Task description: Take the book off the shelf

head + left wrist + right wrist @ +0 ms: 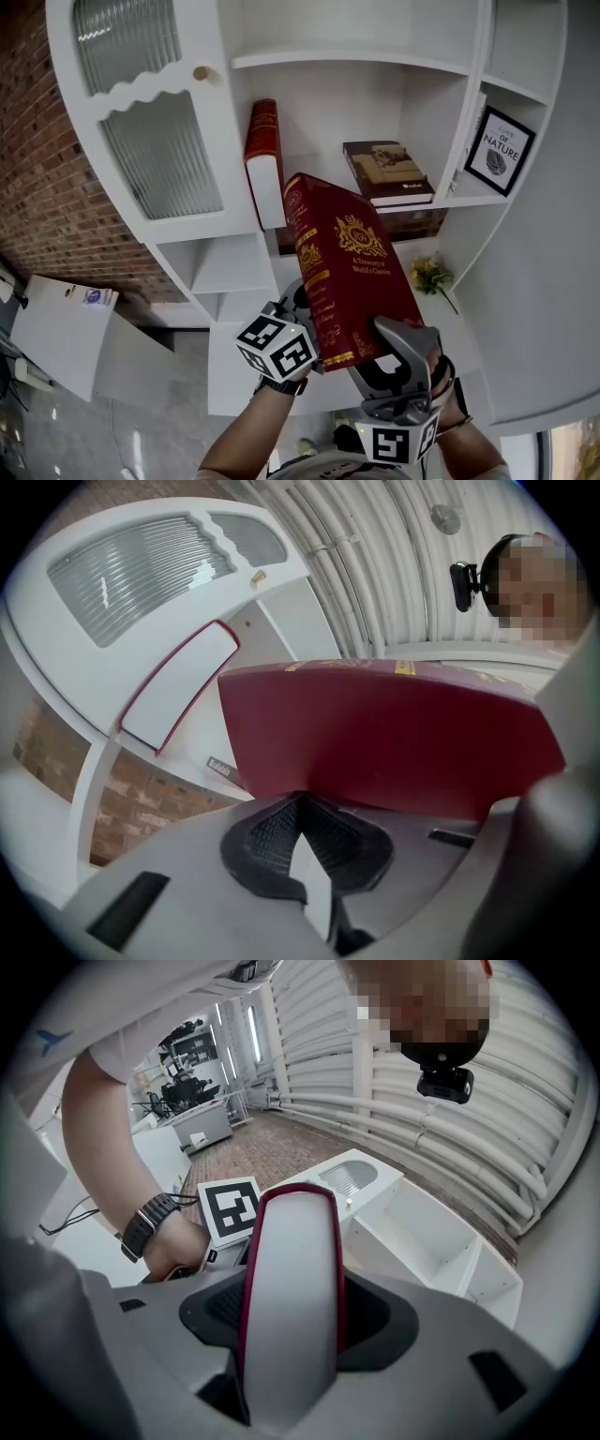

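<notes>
Large red hardcover book is held clear of the white shelf unit, out in front of its open compartments. It is tilted, with its lower end toward the person. A gold crest is stamped on the cover. The gold lettering beneath is read as "A Treasury of World's Classics", the last word uncertain. Spine lettering is too small to be read.

Right gripper: in the right gripper view its fingers are seen clenched on the book's white page edge, with a red cover board at either side.

Left gripper: in the left gripper view its pads are drawn close together. Only a narrow pale wedge is left between them, and what it is cannot be made out. The book's red cover is laid across the fingertips, not between them. In the head view most of this gripper is hidden behind the spine.

On the shelf are noted:
- A second red book stands upright; its spine text is illegible.
- A dark flat-lying book rests on another volume. The white word at its edge is not legible.
- A black-framed print reads "OF NATURE" above a leaf motif. The small top word is unclear.
- A sprig of yellow flowers is partly cut off by the held book.

A ribbed-glass cabinet door is seen at the left. A white board with a blue logo sits below it, its print unreadable.
</notes>
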Demonstrator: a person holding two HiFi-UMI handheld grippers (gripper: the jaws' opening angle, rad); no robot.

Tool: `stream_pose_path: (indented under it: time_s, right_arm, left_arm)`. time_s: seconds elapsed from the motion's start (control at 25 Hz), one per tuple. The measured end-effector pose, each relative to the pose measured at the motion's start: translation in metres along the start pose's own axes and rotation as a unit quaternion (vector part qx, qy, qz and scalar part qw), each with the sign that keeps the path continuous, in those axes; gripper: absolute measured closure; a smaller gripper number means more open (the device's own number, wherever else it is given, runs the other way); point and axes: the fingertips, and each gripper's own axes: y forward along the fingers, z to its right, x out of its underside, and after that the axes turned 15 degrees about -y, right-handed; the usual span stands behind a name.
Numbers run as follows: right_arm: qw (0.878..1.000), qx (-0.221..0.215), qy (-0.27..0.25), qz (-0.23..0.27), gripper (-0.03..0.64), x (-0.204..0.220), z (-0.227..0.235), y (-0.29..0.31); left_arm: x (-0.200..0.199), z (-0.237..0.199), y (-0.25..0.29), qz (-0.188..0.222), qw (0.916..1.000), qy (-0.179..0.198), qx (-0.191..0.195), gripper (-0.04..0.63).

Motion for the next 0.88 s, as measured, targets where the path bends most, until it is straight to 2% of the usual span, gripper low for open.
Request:
stream_pose_path:
  time_s: [0.36, 0.52, 0.88]
  right_arm:
    - [1.0, 0.0, -0.017, -0.001, 0.356, -0.042, -0.007, -0.034]
    - [1.0, 0.003, -0.009, 0.007, 0.355, -0.058, -0.007, -0.045]
    - [1.0, 0.0, 0.013, 0.015, 0.356, -0.065, -0.016, -0.058]
  left_arm:
    - [0.008, 0.031, -0.042, 0.004, 1.0, -0.007, 0.005, 0.584]
    - [0.007, 0.041, -0.059, 0.007, 0.9999, -0.006, 0.005, 0.584]
    - [0.016, 0.044, -0.075, 0.002, 1.0, 0.0, -0.004, 0.584]
